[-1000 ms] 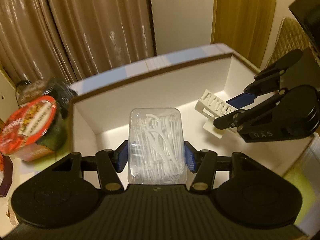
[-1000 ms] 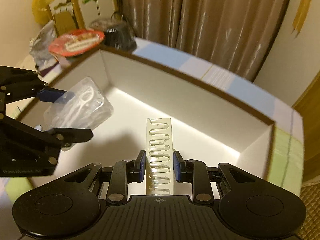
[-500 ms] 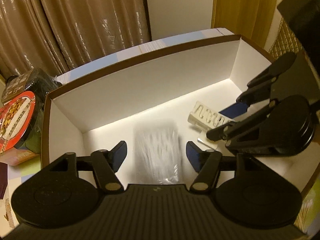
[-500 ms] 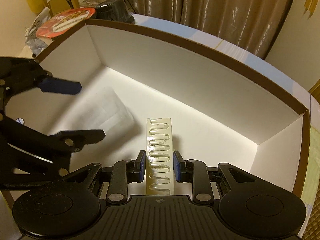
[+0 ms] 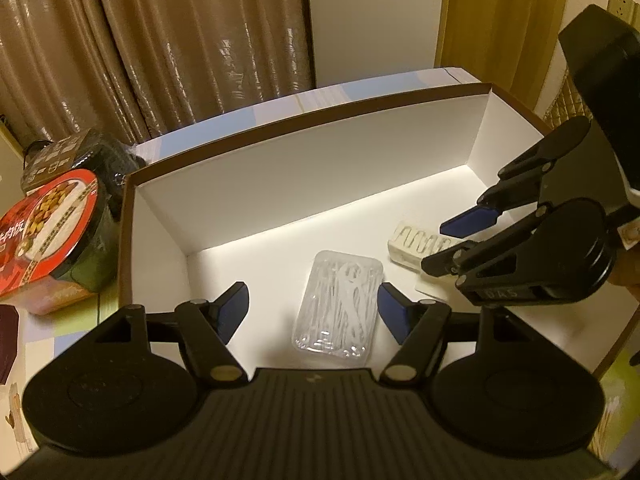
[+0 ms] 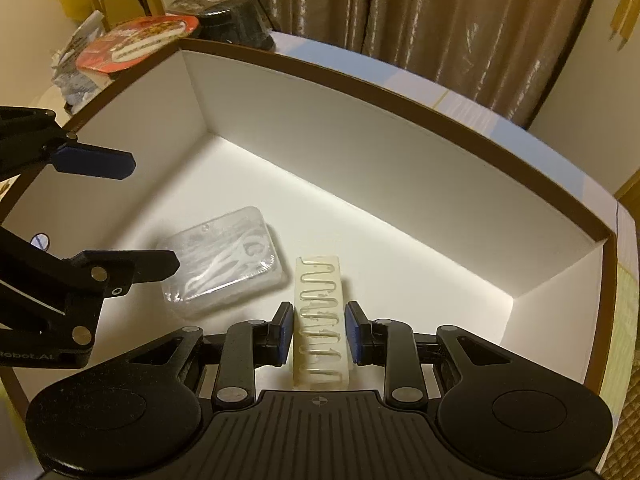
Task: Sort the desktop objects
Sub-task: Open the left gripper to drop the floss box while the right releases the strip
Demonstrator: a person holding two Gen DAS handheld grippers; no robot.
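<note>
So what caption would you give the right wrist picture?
Right gripper open around a cream strip, beside a clear case in the white box.

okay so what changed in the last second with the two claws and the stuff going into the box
The left claw opened and let go of the clear floss pick case, which dropped and now lies on the floor of the white box. The right claw has just parted from the cream ridged block; small gaps show on both sides. The block stayed in place, and both claws stayed over the box.
</note>
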